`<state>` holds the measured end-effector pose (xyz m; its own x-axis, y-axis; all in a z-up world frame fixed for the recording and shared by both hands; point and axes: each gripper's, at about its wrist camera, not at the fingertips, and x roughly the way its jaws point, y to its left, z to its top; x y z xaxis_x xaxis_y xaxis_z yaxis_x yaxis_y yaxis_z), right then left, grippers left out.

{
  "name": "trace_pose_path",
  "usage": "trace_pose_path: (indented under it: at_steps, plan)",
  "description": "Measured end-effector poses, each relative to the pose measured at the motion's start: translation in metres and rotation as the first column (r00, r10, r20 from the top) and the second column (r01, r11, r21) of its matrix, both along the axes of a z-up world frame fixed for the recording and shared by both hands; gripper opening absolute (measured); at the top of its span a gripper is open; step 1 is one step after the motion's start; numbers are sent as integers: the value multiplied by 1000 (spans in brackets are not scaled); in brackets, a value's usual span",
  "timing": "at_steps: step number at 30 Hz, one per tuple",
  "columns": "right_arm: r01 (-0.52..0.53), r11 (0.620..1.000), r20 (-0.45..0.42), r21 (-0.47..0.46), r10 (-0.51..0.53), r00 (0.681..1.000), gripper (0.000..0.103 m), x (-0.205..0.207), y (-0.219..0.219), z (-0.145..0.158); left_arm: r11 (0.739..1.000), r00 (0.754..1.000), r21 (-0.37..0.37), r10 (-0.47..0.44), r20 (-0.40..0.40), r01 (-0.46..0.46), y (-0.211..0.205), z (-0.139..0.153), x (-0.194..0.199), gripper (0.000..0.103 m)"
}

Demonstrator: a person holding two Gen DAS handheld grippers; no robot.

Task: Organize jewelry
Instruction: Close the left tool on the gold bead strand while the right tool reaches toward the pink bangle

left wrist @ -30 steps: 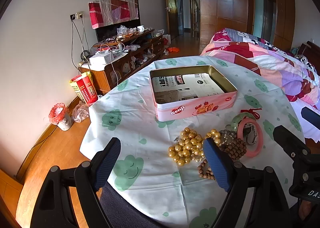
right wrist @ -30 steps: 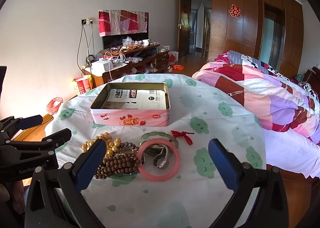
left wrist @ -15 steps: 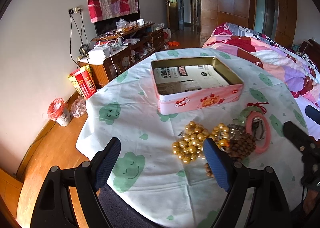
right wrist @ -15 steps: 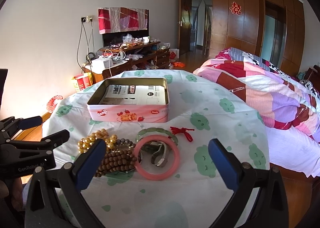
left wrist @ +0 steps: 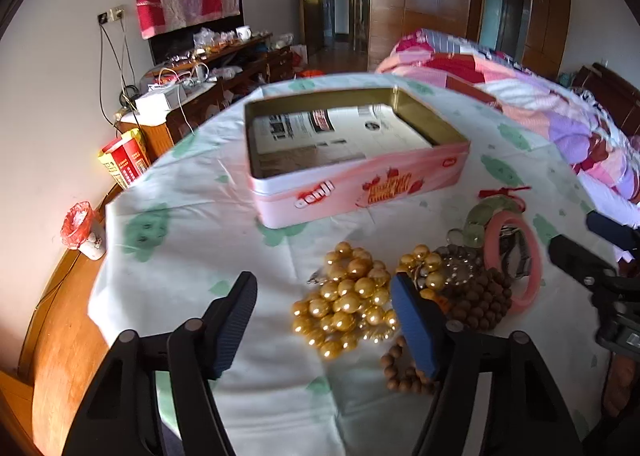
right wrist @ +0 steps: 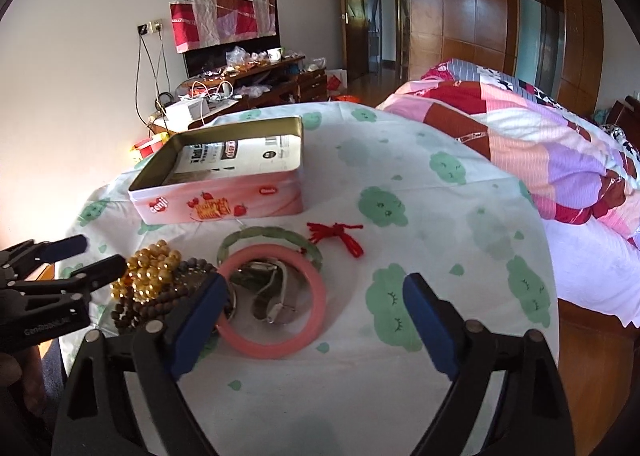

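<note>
Approach step. The open pink tin point(left wrist: 360, 192) stands beyond both my grippers on the cloth-covered table point(right wrist: 400, 396). Ahead of my right gripper point(right wrist: 312, 320), jaws apart, just narrowing and empty, lies the pink bangle point(right wrist: 276, 348). Ahead of my left gripper point(left wrist: 324, 320), likewise parted, narrowing and empty, lie the gold beads point(left wrist: 344, 304). Next: lower and close.
</note>
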<state>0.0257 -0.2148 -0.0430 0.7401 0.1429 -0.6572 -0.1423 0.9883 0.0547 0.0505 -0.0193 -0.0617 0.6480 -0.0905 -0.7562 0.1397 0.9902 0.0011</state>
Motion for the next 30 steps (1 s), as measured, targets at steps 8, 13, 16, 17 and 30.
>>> trace_pose_path:
  at_steps: [8, 13, 16, 17, 30]
  plan:
    - [5, 1000, -2, 4, -5, 1000, 92, 2, -5, -1, 989, 996, -119, -87, -14, 84, -2, -2, 2, 25]
    - [-17, 1000, -18, 4, 17, 1000, 74, 11, -9, -5, 985, 993, -131, -107, 51, 113, -2, 14, -2, 21]
    - [-26, 1000, -37, 10, 26, 999, 67, 15, -13, -9, 986, 989, -117, -110, 94, 121, -2, 27, -5, 21]
    - [-26, 1000, -42, 10, 26, 999, 66, 17, -14, -10, 986, 988, -117, -110, 107, 122, -1, 32, -5, 21]
    - [-94, 995, -106, 15, 95, 990, 48, 31, -8, -18, 987, 990, -124, -92, 112, 105, 0, 34, 9, 21]
